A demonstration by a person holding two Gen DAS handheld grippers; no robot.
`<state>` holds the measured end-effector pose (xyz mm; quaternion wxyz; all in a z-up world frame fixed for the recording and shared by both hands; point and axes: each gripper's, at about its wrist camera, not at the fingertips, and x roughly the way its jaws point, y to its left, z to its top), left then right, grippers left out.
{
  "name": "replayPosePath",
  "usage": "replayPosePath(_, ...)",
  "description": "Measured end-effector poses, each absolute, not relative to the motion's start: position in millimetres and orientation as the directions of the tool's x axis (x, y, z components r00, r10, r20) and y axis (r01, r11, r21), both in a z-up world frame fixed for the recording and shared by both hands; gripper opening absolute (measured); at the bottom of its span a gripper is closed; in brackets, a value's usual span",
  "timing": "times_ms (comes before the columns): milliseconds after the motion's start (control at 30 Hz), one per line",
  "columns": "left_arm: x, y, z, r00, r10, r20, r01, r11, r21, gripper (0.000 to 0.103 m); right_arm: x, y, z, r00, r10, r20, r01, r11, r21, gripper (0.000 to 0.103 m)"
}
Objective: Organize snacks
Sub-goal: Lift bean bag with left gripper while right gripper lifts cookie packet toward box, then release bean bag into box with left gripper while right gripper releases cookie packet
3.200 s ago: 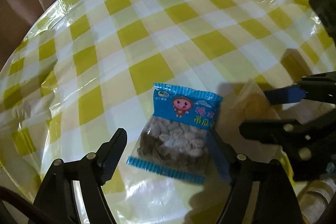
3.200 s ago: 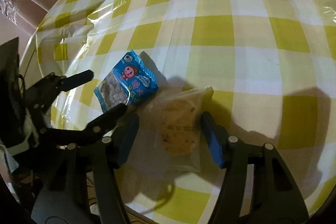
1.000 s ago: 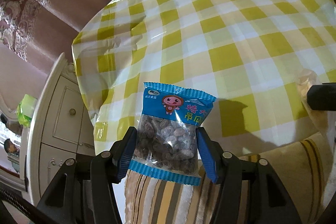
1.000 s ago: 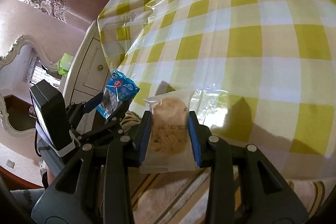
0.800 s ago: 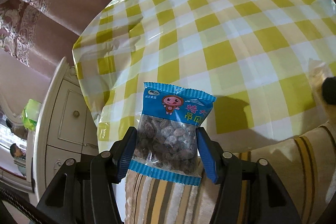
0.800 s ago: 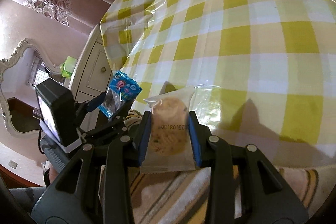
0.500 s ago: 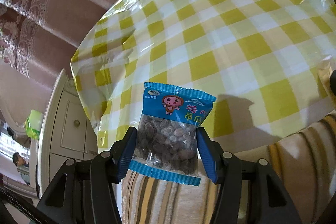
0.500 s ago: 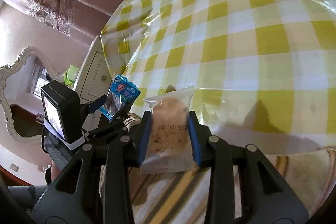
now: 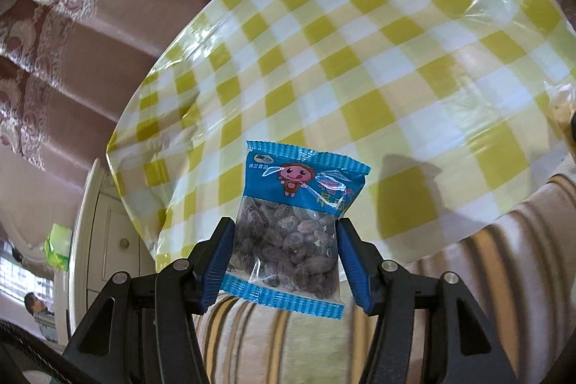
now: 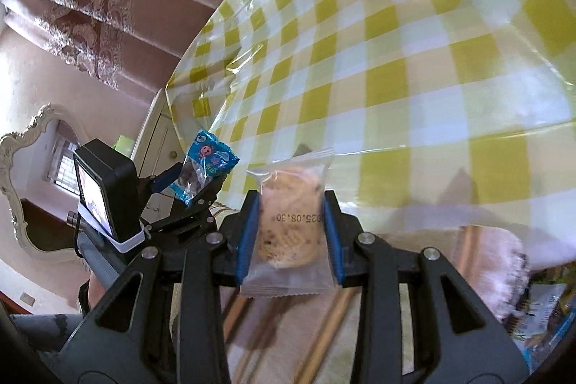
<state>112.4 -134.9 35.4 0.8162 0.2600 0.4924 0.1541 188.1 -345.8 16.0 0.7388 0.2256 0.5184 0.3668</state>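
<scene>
The blue snack packet [image 9: 293, 233] is clamped by its sides in the left claw [image 9: 284, 261], clear of the checked tabletop [image 9: 360, 67]. The clear-wrapped biscuit [image 10: 289, 225] is likewise clenched in the right claw [image 10: 289, 236]. Both hang over a striped cushion [image 9: 273, 344], apparently in transit to a storage spot not visible.

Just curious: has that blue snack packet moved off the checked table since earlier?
Yes. The blue packet, clamped in the left gripper, is lifted back past the checked table's edge.
</scene>
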Motion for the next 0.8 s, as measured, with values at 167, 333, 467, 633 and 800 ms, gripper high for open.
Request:
replayPosePath(167,119,-162,38,0.482,0.489,-0.727,0.04,0.817,0.576,0.058,184,-376,19,0.23,0.764,-0.603,-0.285,0.645,0.709,0.039)
replayPosePath(333,125,-193,41,0.502,0.459,-0.733,0.084,0.818,0.569,0.058,183,-407,21,0.27,0.748,-0.606,-0.26,0.663,0.702,0.039)
replayPosePath(467,129,-223,42,0.515,0.434,-0.739,0.126,0.815,0.566,0.058,181,-433,20,0.3,0.739,-0.603,-0.234,0.67,0.704,0.039)
replayPosePath(633,130,-267,42,0.533,0.391,-0.751,0.193,0.807,0.558,0.058,178,-467,12,0.322,0.721,-0.614,-0.187,0.684,0.705,0.039)
replayPosePath(800,129,-317,40,0.546,0.322,-0.774,0.281,0.799,0.531,0.058,170,-506,4,0.348,0.692,-0.633,-0.135,0.705,0.696,0.039)
